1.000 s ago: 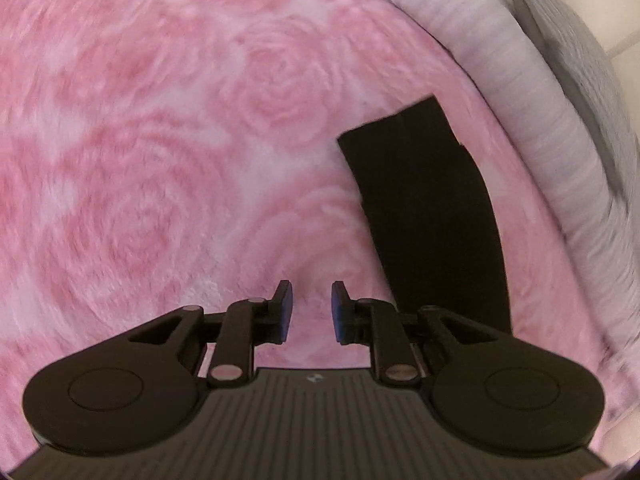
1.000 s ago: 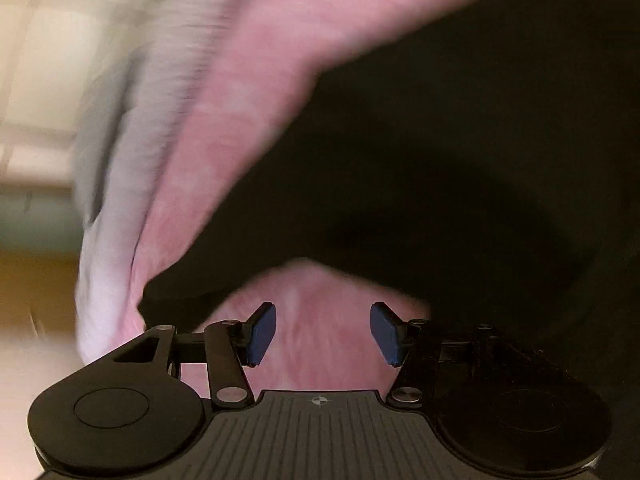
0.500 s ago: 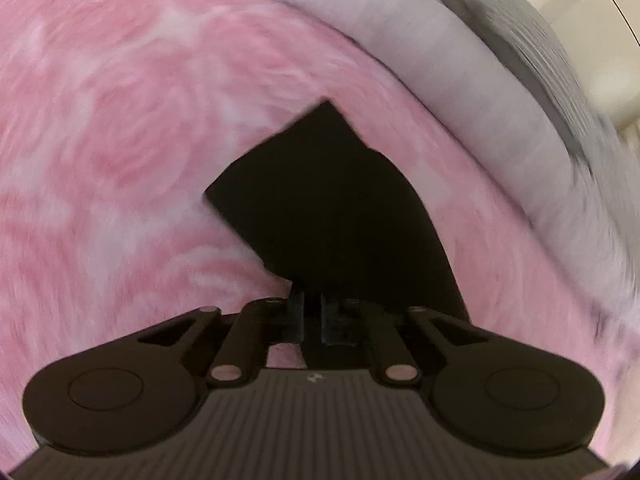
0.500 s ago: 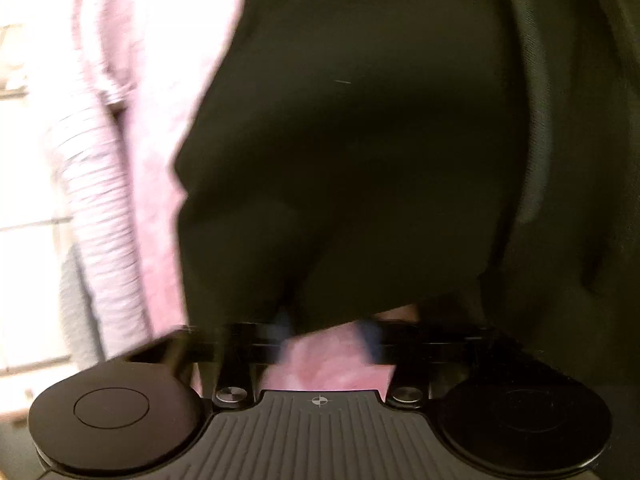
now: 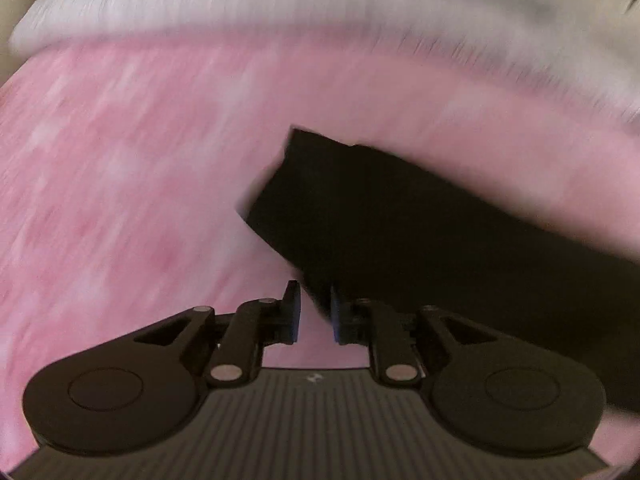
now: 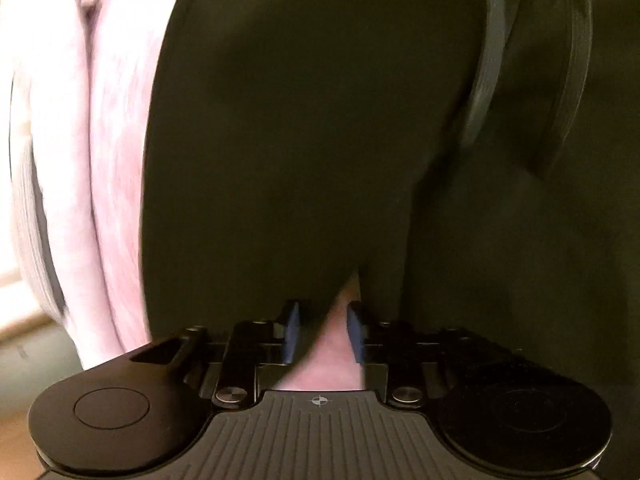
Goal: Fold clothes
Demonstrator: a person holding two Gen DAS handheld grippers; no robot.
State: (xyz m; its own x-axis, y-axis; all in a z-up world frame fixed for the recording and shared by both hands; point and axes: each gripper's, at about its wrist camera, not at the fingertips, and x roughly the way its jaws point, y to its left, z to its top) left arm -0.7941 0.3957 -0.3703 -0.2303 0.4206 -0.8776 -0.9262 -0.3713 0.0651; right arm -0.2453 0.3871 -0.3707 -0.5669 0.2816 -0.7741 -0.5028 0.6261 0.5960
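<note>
Black garment (image 5: 400,224) lies on a pink rose-print blanket (image 5: 120,200), one squared end jutting out ahead of the left gripper (image 5: 315,312); a pale ribbed fabric edge (image 5: 240,4) borders the blanket beyond, all blurred. Left gripper: jaws parted, cloth edge at right fingertip, nothing pinched. Right gripper (image 6: 322,338): jaws apart over a pink gap between two dark folds, garment filling the view.
</note>
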